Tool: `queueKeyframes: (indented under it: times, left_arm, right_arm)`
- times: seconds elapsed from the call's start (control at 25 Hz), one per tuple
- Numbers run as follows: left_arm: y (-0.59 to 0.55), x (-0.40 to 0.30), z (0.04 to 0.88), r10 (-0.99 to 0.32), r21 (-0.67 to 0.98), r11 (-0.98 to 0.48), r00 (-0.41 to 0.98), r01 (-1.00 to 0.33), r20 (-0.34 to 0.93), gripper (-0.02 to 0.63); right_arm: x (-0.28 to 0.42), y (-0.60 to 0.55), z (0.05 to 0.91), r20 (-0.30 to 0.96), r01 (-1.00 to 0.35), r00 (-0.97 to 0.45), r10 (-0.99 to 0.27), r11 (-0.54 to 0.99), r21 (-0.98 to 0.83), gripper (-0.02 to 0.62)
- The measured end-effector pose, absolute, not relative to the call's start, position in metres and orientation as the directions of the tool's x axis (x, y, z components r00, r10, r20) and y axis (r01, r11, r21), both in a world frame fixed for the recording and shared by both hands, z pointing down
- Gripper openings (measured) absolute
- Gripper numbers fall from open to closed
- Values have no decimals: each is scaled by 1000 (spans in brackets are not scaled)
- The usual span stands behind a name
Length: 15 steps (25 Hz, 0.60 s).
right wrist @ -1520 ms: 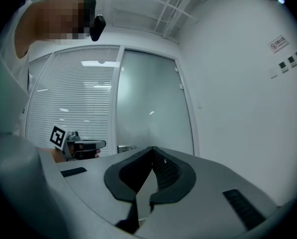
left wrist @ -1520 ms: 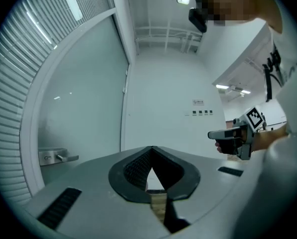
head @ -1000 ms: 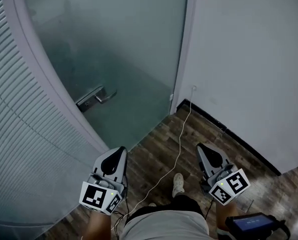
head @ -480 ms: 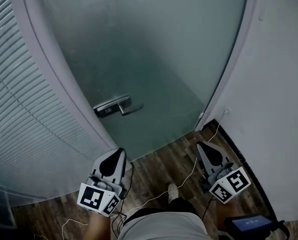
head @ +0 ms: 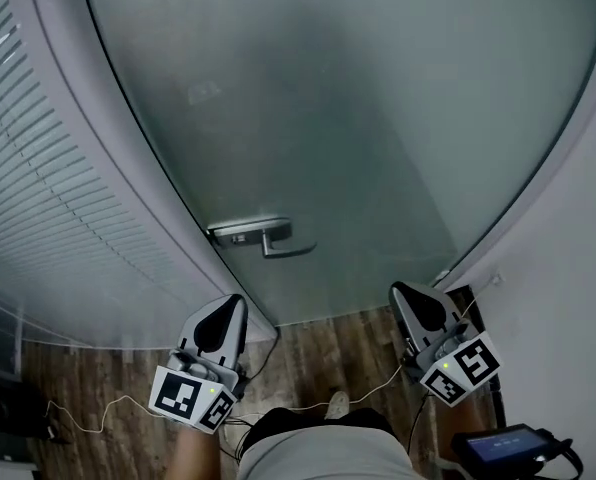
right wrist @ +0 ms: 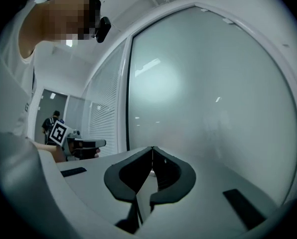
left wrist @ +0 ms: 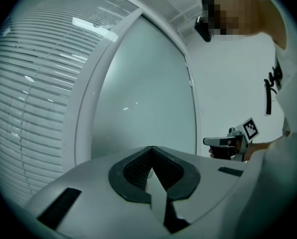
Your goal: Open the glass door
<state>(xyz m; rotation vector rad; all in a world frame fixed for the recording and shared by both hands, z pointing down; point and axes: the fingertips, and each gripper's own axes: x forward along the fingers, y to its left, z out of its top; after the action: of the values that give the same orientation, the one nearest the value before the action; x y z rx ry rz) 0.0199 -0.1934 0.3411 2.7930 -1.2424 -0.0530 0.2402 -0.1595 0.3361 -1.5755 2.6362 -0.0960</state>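
No legible text, labels, numbers or signs anywhere

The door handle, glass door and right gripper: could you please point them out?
door handle (head: 266,239), head view, lever base.
glass door (head: 368,118), head view, frosted pane.
right gripper (head: 398,290), head view, jaw tips.

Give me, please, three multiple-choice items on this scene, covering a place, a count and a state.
1. Where on the glass door is the lever handle?
A. right edge
B. left edge
C. centre

2. How many grippers show in the head view?
A. one
B. two
C. none

3. How do the jaws of the right gripper stand?
A. wide apart
B. closed on the handle
C. together, empty

Answers:
1 B, the handle sits on the side next to the blinds.
2 B, the left gripper and the right one both show.
3 C, the right gripper view shows its jaws meeting with nothing between.
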Motion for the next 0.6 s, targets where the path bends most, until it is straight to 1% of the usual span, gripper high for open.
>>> queueKeyframes:
  times: [0.24,0.48,0.52,0.6]
  left_arm:
    - [-204,10,351,-816,87,-573,577,-815,31,0]
    - [-216,-10,357,-828,101,-556,561,-825,21,0]
    - [-216,-11,358,-826,104,-559,564,-823,21,0]
    - [-218,-12,359,-818,104,-569,574,-816,26,0]
  right_arm:
    - [230,-211,355,-1,-805,-586,-810,583,-114,0]
    - [206,-241,372,46,-789,-611,-790,604,-114,1]
    - [202,-244,376,62,-784,-619,-783,611,-111,10]
    - [196,-251,383,90,-776,-630,-771,621,-109,59]
